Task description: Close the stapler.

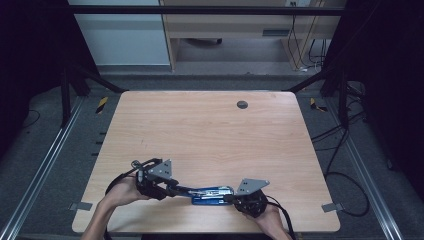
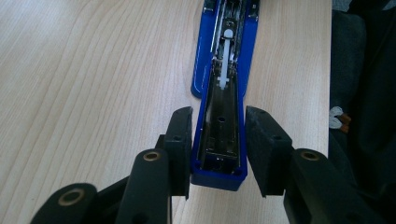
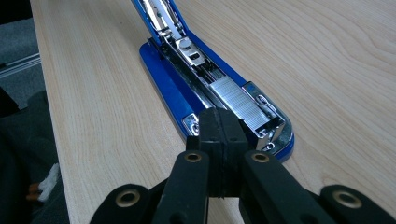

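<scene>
At the counter's (image 1: 210,130) 6 o'clock edge lies the opened blue stapler (image 1: 212,195). Right gripper (image 3: 223,135) fingers pressed closed, seemingly empty, by the staple strip (image 3: 240,102); a nudge could scatter it. Left gripper (image 2: 218,140) fingers straddle the lid, open; it may slip.

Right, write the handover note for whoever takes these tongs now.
Left tongs: open, jaws on either side of the raised lid end of the blue stapler.
Right tongs: shut, empty, tips at the front of the stapler base, by the staples.
Stapler lies near the table's front edge, hinged open.
Done: lid open, staples sit in the channel.
Left: probably close the lid; steady the base meanwhile.
</scene>
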